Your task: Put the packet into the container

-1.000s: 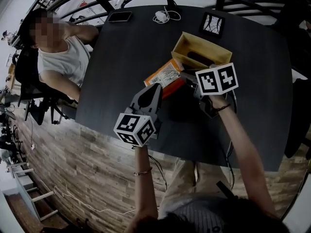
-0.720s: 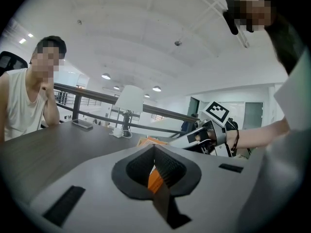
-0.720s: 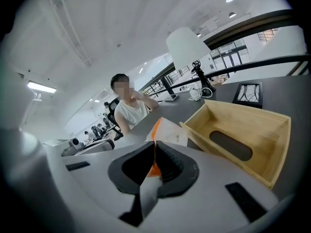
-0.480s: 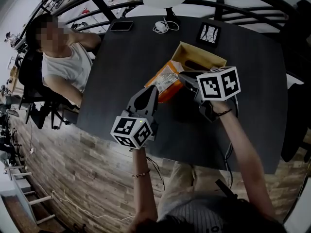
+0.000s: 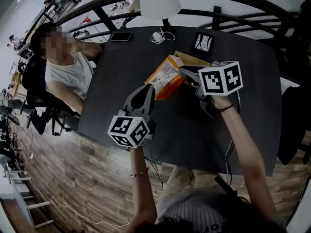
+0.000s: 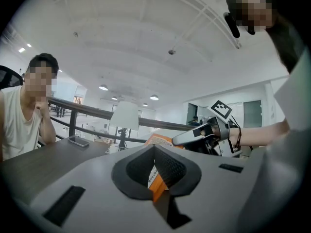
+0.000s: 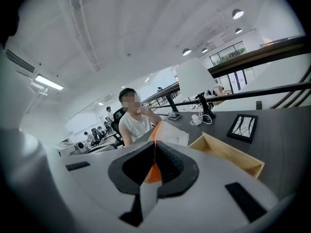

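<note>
- head view: the orange packet (image 5: 164,76) is up in the air over the dark worktop (image 5: 121,76). it is tilted and held between the two tongs, and its far end is just in front of the container (image 5: 194,58).
- left gripper view: the left tongs (image 6: 154,154) are closed on one corner of the packet, and the orange edge is pinched between the ribbed pads.
- right gripper view: the right tongs (image 7: 154,152) are closed on the opposite edge of the packet, which stands up between the pads.
- the container is an open wooden box that lies on the worktop, not touching the packet.
- farther back on the worktop are a phone (image 5: 120,36), a white cable (image 5: 158,37), a lamp (image 5: 158,1) and a small picture frame (image 5: 203,41).
- a person (image 5: 68,69) in a sleeveless shirt sits at the left side of the worktop.
</note>
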